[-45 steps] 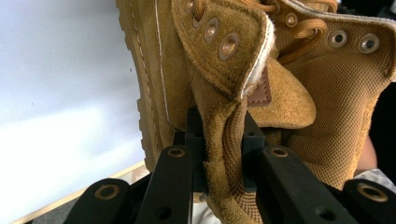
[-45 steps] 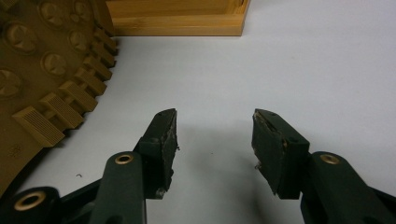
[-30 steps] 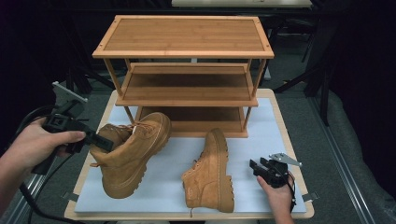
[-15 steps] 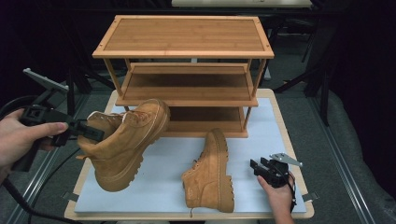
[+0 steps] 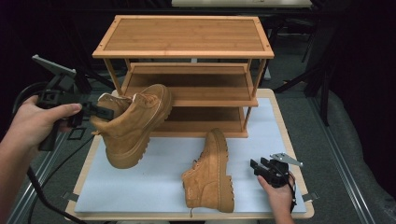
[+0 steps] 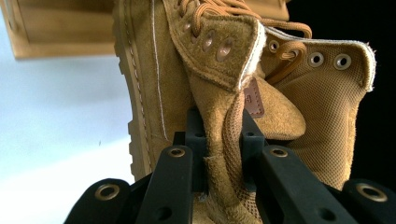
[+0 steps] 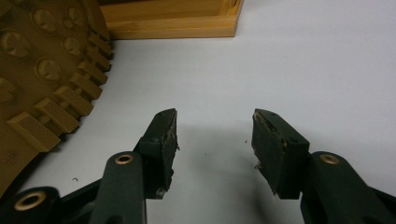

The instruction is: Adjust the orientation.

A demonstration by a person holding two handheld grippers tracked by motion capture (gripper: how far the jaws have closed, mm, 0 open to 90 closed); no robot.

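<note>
Our left gripper (image 5: 100, 111) pinches the lifted boot (image 5: 133, 123) by its collar; the boot hangs off the mat (image 5: 154, 186), long axis slanting toe-up toward the rack (image 5: 187, 84) just beyond. Our right gripper (image 5: 261, 167), jaws spread, rests beside the second boot (image 5: 210, 172), lying on its side. Dark room behind.

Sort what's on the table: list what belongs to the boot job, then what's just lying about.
In the job:
- lifted boot, its collar clamped by the left gripper
- wooden shoe rack, probably where it goes

Lying about for now:
- second boot on its side on the white mat
- right gripper, open and idle
</note>
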